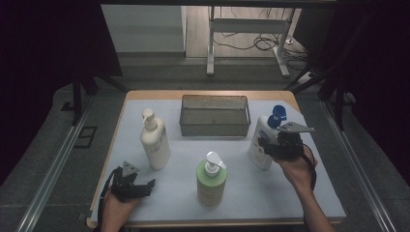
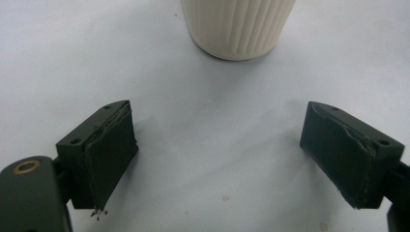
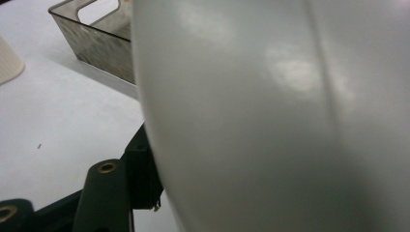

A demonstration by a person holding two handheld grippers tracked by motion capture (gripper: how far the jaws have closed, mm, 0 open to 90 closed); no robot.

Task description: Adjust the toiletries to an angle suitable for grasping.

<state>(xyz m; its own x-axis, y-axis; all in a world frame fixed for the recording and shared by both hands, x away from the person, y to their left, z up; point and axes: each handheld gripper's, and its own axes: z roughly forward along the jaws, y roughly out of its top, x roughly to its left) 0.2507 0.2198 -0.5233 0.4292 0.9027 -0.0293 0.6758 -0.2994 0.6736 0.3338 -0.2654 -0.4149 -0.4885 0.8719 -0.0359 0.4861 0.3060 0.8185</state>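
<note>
The right gripper [image 1: 265,144] at about four o'clock on the table [image 1: 290,193] appears clamped on the white bottle with a blue cap [image 1: 261,140]; its far jaw is hidden. The left gripper [image 1: 145,186], at seven o'clock, gapes wide and empty, facing the cream pump bottle [image 1: 154,142].

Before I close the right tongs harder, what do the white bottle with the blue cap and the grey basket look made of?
White bottle with the blue cap: probably smooth plastic; its wall shows soft glossy highlights in the right gripper view. Grey rectangular basket: looks like translucent smoky plastic with a patterned wall and a cut-out handle, though from the high view it could pass for mesh.
</note>
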